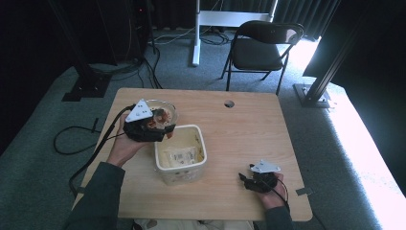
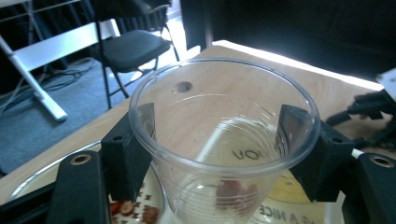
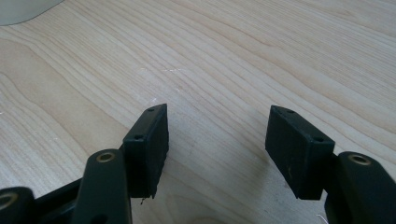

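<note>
A clear plastic cup stands upright between the black jaws of my left gripper, whose pads touch its wall on both sides just under the rim. Through the cup's bottom I see red bits of food and a printed dish below. In the high view the left gripper hangs over a glass bowl of reddish-brown snacks at the table's left. My right gripper rests near the front right edge. Its jaws stand open over bare wood.
A white rectangular tub with a clear packet inside sits mid-table, right of the bowl. The wooden table has a cable hole near its far edge. A black folding chair stands beyond it.
</note>
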`<action>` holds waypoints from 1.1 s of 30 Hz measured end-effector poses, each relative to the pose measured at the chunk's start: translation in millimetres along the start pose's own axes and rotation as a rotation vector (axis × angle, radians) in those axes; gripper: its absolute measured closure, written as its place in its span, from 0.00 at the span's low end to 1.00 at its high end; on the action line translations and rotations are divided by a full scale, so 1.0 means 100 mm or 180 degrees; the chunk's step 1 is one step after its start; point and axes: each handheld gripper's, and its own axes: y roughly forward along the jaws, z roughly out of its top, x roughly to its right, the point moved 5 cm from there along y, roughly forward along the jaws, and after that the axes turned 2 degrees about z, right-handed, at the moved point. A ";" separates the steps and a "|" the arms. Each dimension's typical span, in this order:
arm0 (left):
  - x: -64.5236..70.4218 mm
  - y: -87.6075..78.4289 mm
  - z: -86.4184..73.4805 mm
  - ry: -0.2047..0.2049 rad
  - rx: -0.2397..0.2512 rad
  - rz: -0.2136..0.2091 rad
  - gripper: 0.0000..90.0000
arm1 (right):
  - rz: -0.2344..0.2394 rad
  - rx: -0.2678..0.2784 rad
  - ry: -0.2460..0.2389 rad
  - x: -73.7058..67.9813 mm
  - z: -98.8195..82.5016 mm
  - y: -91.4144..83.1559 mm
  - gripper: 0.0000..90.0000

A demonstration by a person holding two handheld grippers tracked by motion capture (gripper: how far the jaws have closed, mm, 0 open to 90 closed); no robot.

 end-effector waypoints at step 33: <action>-0.13 -0.16 -0.19 -0.0245 0.0082 0.0083 0.19 | 0.0020 -0.0016 0.0060 0.01 0.01 0.02 0.42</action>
